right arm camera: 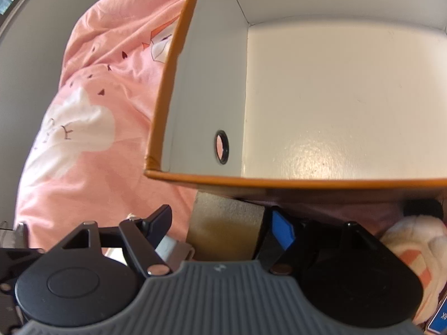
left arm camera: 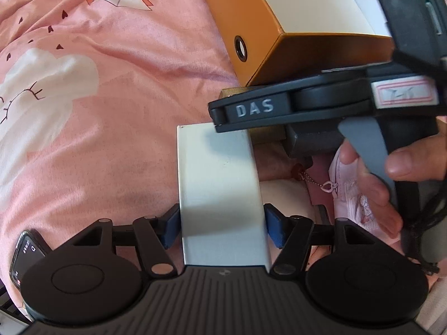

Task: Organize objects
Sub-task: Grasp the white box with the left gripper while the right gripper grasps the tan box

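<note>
— On the pink bedspread [left arm camera: 117, 89], what does the left wrist view record?

— The left gripper [left arm camera: 222, 227] has its blue pads [left arm camera: 275, 230] pressed against both sides of a white box [left arm camera: 220, 192], pinching it. The box stands out forward between the fingers, over the bedspread. Just past its far end lies the right gripper [left arm camera: 307, 106], marked "DAS", held in the person's hand [left arm camera: 385, 178], crossing the view from the right.

— And the orange box?

— The orange box [left arm camera: 268, 39] sits open on the bedspread beyond both tools, white inside, with a ringed hole in its side wall. A phone [left arm camera: 25, 254] lies at the lower left edge. Pink fabric items and a small chain charm [left arm camera: 315, 182] lie under the hand.

— State of the right tongs?

— In the right wrist view, the right gripper [right arm camera: 223, 231] has a tan-gold box [right arm camera: 226, 229] between its fingers. The right blue pad [right arm camera: 283, 230] lies against the box's side; the left finger's contact is hidden, so I cannot tell whether the hold is firm. This box sits just below the near rim of the orange box [right arm camera: 307, 182], outside it. A cream plush item [right arm camera: 416, 240] lies to the right
</note>
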A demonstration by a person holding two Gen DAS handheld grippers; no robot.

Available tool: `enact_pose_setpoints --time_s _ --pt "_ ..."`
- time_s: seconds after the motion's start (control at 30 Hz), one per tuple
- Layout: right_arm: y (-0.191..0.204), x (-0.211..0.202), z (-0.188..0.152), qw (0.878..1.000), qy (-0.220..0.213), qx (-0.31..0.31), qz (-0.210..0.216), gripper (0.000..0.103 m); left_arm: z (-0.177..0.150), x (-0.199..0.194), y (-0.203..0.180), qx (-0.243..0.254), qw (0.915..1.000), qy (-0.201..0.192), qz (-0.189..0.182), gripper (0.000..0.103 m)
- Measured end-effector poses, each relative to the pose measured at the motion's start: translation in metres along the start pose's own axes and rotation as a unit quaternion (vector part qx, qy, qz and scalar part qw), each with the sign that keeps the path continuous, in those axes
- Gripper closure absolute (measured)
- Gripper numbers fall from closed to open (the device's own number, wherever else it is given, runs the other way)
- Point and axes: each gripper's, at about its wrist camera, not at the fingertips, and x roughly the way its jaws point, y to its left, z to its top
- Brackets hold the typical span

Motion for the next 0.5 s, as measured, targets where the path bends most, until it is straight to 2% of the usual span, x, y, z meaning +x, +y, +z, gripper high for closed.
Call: enact_pose_setpoints --time_s 0.17,0.3,0.37,0.5 --pt "-0.001 0.012 -0.002 1.000 -0.003 -0.016 -0.022 0.033 0.014 -0.002 0.000 0.011 0.9992 0.038 -0.005 0.027" --pt "-0.004 0.011 -0.004 1.000 -0.008 -0.023 -0.014 0.033 0.022 -0.008 -0.001 0.017 0.9988 0.045 -0.005 0.027" --pt "-0.005 0.010 -0.005 1.000 -0.010 -0.025 -0.012 0.033 0.023 -0.006 -0.004 0.021 0.9984 0.052 -0.008 0.033" --pt "-0.003 0.009 -0.006 0.999 -0.013 -0.033 -0.012 0.033 0.022 0.001 -0.003 0.005 0.9985 0.051 -0.018 0.034"
